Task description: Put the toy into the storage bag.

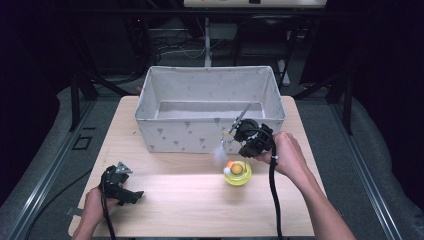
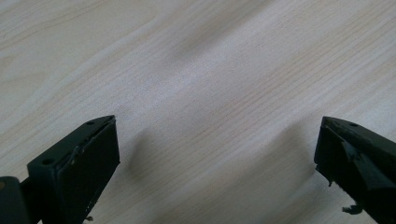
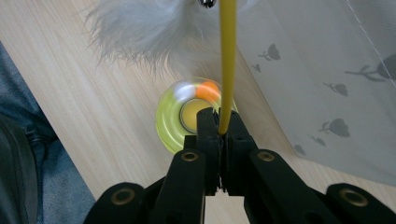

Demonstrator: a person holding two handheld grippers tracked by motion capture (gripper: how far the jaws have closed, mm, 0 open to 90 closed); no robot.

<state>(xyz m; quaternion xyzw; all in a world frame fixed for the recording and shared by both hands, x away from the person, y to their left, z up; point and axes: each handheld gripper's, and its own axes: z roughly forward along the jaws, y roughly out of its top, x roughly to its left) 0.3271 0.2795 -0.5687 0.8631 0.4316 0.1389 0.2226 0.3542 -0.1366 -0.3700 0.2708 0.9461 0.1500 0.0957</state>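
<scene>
A pale wooden table (image 1: 165,195) spreads under both grippers. A grey fabric box (image 1: 172,135), printed with small darker motifs, stands on it just beyond the right gripper and well ahead of the left one, its open top showing a bare floor. Past the table's far edge, behind that box, dark frame legs (image 1: 80,95) and loose cables (image 1: 172,50) sit in shadow.

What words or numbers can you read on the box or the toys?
None: nothing here carries readable text.
The fabric box bears only small grey printed tree-like shapes, no letters.
The yellow round toy and the feather wand show no lettering.
</scene>
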